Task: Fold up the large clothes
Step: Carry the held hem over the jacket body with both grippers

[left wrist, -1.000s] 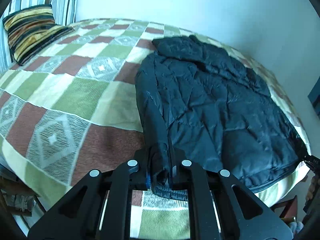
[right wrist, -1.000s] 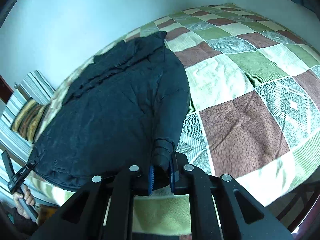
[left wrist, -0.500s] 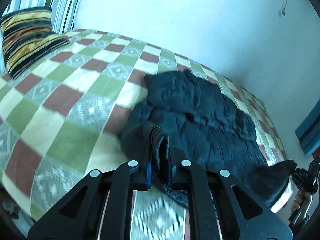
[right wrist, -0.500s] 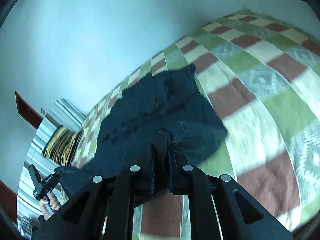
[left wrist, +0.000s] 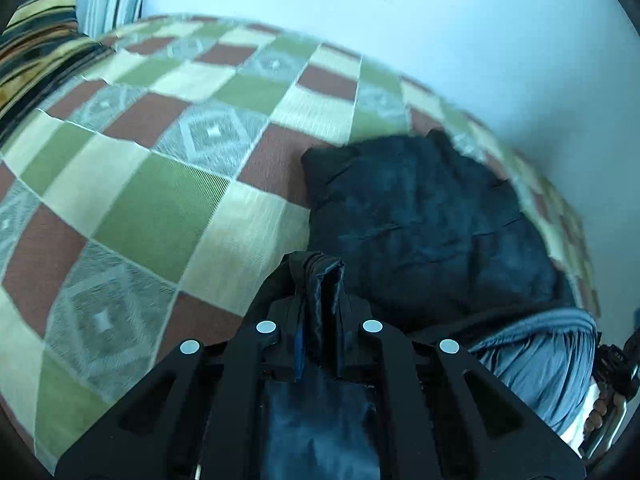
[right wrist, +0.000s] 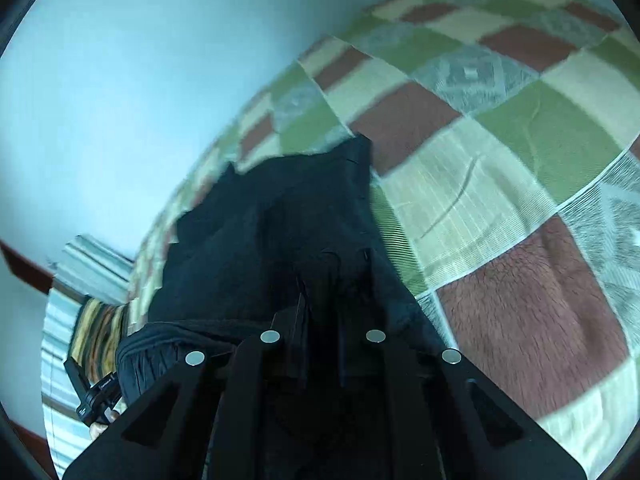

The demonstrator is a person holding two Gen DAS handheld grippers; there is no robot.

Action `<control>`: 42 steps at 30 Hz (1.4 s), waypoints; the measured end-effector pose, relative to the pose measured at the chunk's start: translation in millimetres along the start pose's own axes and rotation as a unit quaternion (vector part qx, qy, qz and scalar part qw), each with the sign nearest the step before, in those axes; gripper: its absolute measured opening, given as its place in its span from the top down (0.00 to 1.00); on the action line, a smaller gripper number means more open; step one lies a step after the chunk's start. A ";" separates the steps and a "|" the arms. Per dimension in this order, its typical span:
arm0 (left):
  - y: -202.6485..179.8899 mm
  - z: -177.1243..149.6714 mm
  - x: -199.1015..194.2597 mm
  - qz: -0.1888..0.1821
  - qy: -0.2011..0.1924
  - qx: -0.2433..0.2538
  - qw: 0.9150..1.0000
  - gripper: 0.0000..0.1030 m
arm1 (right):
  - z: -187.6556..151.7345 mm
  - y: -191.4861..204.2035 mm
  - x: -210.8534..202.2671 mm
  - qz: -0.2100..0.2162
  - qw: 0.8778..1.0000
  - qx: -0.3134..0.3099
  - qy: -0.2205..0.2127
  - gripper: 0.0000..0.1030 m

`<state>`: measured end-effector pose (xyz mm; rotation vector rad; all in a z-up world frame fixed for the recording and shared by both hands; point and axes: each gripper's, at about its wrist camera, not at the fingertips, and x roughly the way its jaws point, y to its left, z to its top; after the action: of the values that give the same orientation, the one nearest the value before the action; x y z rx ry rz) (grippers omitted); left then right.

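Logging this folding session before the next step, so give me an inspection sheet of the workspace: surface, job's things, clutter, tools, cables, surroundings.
Surface: bed under a checked bedspread of green, brown, cream and grey squares.
Job's things: dark jacket on the bedspread, its near edge lifted toward the far part; grey lining exposed.
Clutter: nothing seen on the bedspread besides the jacket.
Tools: left tool shut on jacket fabric; right tool shut on jacket fabric, though dark there.
Cables: nothing seen.
Surroundings: plain pale wall; striped pillow at the head end; a hand on the other tool's handle.
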<state>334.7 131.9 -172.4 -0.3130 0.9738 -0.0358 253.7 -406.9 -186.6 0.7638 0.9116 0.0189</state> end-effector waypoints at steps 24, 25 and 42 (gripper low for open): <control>16.9 -7.4 -52.2 0.040 -0.076 0.066 0.994 0.29 | -9.2 -0.9 -33.6 0.015 0.999 -0.038 -0.020 0.43; 18.3 -9.1 -52.3 0.040 -0.075 0.075 0.994 0.29 | -9.6 0.1 -36.2 0.009 0.999 -0.049 -0.022 0.43; 18.7 9.4 6.2 0.001 -0.025 0.248 0.968 0.27 | 13.3 9.5 0.8 0.003 0.975 -0.219 0.026 0.38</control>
<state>343.8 151.0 -177.7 0.1484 0.8821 -0.2646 266.6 -407.4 -176.5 0.3558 0.9122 0.2402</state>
